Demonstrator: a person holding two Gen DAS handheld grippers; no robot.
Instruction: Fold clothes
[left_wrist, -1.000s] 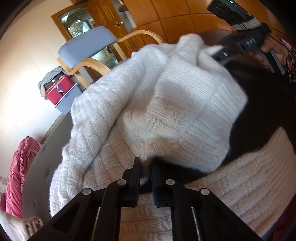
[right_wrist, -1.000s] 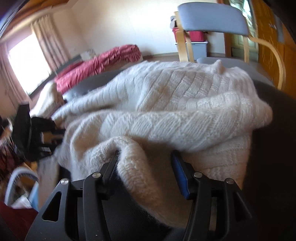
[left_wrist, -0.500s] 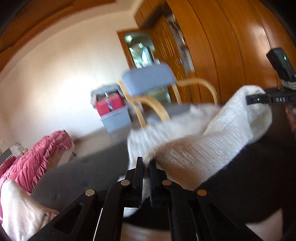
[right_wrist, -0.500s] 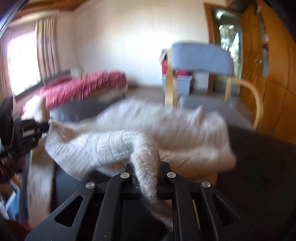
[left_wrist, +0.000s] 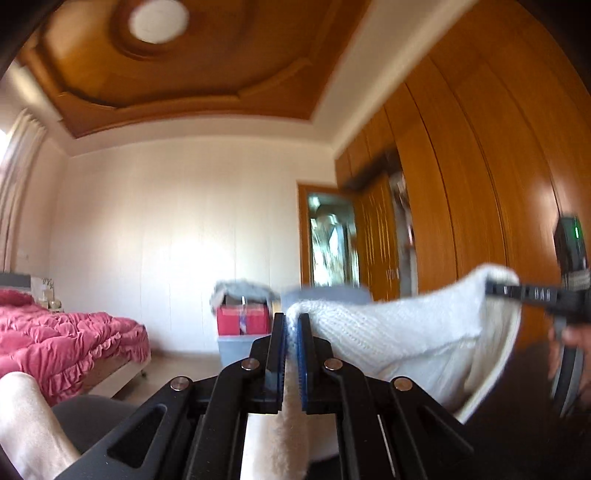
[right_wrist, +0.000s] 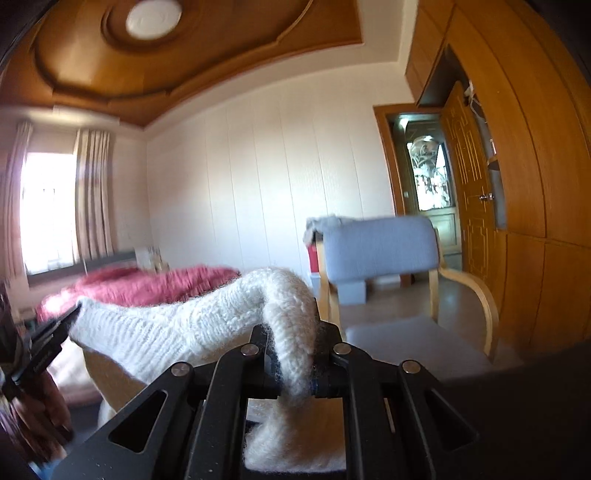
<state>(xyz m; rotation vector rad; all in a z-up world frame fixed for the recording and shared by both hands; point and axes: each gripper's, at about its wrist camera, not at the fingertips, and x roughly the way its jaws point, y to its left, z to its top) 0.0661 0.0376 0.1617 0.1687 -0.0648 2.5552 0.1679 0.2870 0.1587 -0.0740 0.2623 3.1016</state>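
A white knitted sweater (left_wrist: 399, 332) hangs in the air between both grippers. My left gripper (left_wrist: 291, 321) is shut on one edge of it. My right gripper (right_wrist: 295, 343) is shut on another edge, with thick knit bunched between the fingers. The sweater (right_wrist: 177, 328) stretches from the right gripper to the left gripper (right_wrist: 70, 317) at the left of the right wrist view. The right gripper (left_wrist: 509, 290) shows at the right of the left wrist view. The lower part of the sweater is hidden below the fingers.
A grey-blue chair with wooden arms (right_wrist: 376, 254) stands ahead. A red box on a grey bin (left_wrist: 242, 325) stands by the wall. A bed with a pink cover (left_wrist: 70, 339) is on the left. Wooden wardrobes (left_wrist: 480, 184) line the right.
Both grippers have lifted the sweater off the dark surface and tilted up to room level. The right gripper closed on the knit edge. The sweater is now spread between them.
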